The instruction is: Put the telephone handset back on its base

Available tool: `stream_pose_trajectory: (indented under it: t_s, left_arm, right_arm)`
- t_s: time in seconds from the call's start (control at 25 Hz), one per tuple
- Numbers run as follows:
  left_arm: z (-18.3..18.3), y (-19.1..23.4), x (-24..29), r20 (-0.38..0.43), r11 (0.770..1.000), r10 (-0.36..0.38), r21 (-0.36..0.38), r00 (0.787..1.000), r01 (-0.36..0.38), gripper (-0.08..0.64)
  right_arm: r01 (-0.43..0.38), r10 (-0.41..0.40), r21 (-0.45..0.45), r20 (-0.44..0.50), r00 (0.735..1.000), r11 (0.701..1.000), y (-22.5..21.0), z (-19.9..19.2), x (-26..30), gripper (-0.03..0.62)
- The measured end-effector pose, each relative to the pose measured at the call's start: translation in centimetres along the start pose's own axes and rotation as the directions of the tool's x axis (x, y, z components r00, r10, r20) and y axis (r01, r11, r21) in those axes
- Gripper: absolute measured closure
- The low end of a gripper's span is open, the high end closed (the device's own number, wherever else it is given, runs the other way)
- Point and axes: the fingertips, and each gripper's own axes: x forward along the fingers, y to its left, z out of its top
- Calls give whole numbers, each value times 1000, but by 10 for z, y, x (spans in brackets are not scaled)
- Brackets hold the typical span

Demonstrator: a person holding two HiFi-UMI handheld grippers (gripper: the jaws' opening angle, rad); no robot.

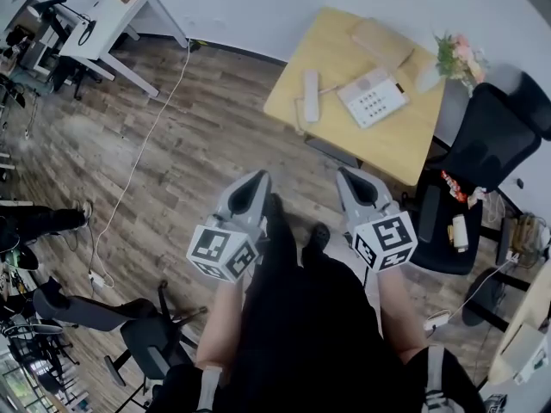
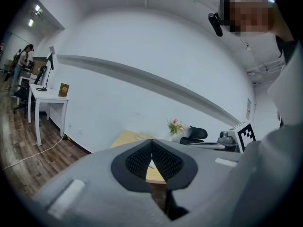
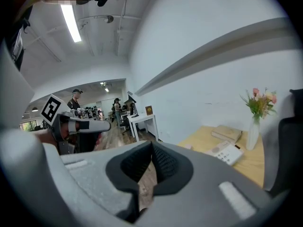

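Both tongs are pressed together with nothing in them: the left gripper has its pads meeting at the tips in its own view, same deal for the right gripper. They sit side by side with a gap between them, out over the person's legs, well short of the desk. The handset is off the hook, lying flat on the desk close to its left edge and roughly parallel to it, just beside the base but not on it. The base sits near the middle of the desktop, angled, keypad up. Behind it there's a book toward the far edge, and flowers at the far right corner. Room-wise, it's open wood floor between the grippers and the desk's near corner, and the whole left side of the desk is free too, apart from a white cable snaking across the floor farther left. The right side is tighter: a black chair is parked right up against that edge. A white desk stands way off in the far left, well apart from all this.
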Motion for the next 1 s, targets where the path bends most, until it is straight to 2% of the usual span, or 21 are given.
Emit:
stream_pose_trajectory:
  t_s: [0.24, 0.56, 1.0]
  left_arm:
    - [29, 53, 16, 21, 1000, -6, 13, 1000, 6, 551]
    - [58, 117, 58, -4, 993, -111, 30, 994, 111, 550]
    - [57, 170, 96, -101, 968, -243, 34, 965, 247, 551]
  right_arm:
    - [46, -46, -20, -13, 999, 999, 3, 28, 45, 589]
    - [149, -149, -6, -16, 989, 989, -5, 54, 110, 589]
    - [289, -283, 63, -91, 955, 955, -11, 28, 171, 568]
